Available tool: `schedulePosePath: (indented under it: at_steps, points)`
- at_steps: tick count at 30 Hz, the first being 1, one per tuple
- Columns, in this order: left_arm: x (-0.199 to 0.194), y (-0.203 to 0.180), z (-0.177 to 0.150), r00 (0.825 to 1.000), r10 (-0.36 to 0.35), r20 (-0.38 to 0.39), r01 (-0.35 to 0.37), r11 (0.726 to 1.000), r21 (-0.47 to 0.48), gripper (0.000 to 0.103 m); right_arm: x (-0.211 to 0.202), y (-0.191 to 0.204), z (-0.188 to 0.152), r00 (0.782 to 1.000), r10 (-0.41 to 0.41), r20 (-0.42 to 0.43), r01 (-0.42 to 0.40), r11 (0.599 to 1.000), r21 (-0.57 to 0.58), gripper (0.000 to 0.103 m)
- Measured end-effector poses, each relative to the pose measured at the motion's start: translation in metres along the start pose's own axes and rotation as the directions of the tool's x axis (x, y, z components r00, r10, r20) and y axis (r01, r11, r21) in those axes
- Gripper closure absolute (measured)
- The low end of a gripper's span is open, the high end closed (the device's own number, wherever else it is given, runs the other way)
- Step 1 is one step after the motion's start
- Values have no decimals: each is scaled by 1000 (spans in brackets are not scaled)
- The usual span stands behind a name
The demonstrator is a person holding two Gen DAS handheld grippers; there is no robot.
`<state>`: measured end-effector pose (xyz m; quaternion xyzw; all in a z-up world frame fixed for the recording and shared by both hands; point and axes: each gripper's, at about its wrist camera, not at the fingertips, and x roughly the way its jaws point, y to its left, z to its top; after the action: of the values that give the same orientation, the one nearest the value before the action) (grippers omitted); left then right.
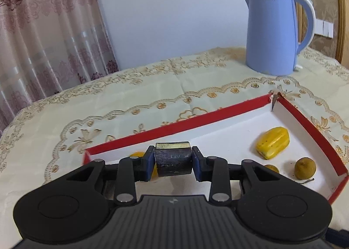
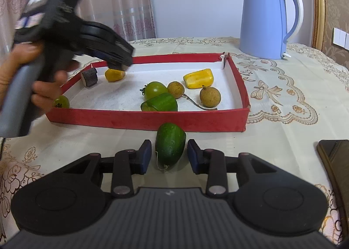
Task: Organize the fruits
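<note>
My left gripper point(image 1: 173, 164) is shut on a dark purple sugarcane chunk point(image 1: 173, 160) and holds it over the far left corner of the red tray point(image 1: 178, 125). In the right wrist view the chunk point(image 2: 89, 77) hangs by the tray's point(image 2: 146, 119) left wall, under the left gripper. My right gripper point(image 2: 169, 156) is open around a green cucumber piece point(image 2: 170, 145) that lies on the tablecloth in front of the tray. In the tray lie a yellow piece point(image 2: 199, 78), an orange piece point(image 2: 114, 75), two longans point(image 2: 209, 96), a green tomato point(image 2: 155, 89) and a green pepper piece point(image 2: 160, 103).
A blue kettle point(image 2: 265, 22) stands at the back right of the table. A small green fruit point(image 2: 61, 102) sits at the tray's left front corner. A dark flat object point(image 2: 334, 157) lies at the right edge. A curtain hangs behind on the left.
</note>
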<state>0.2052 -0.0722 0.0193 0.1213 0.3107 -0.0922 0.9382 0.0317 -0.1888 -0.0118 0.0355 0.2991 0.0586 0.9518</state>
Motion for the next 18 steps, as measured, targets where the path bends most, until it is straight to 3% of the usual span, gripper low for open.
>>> schedulePosePath:
  at_steps: [4,6,8,11,15,18]
  points:
    - [3,-14,-1,1000,10,-7,-10,1000,27,68,0,-1,0,1000,2,0,-2,1000,4,69]
    - [0,-19,-3,1000,24,-2,-24,999,46,58,0,-1,0,1000,2,0,-2,1000,3,69]
    - [-7,-21,-6,998,60,20,-61,997,55,42,0,0,0,1000,1,0,-1,1000,3,69]
    - [-23,-19,-11,994,89,61,-92,994,50,28,1,0,0,1000,-1,-1,1,1000,-1,69]
    - [-57,-5,-24,982,152,112,-148,988,-39,23,1,0,0,1000,3,-1,-3,1000,2,68]
    - [-85,12,-42,964,221,145,-198,967,-160,17,1,0,1,1000,4,-1,-4,1000,0,68]
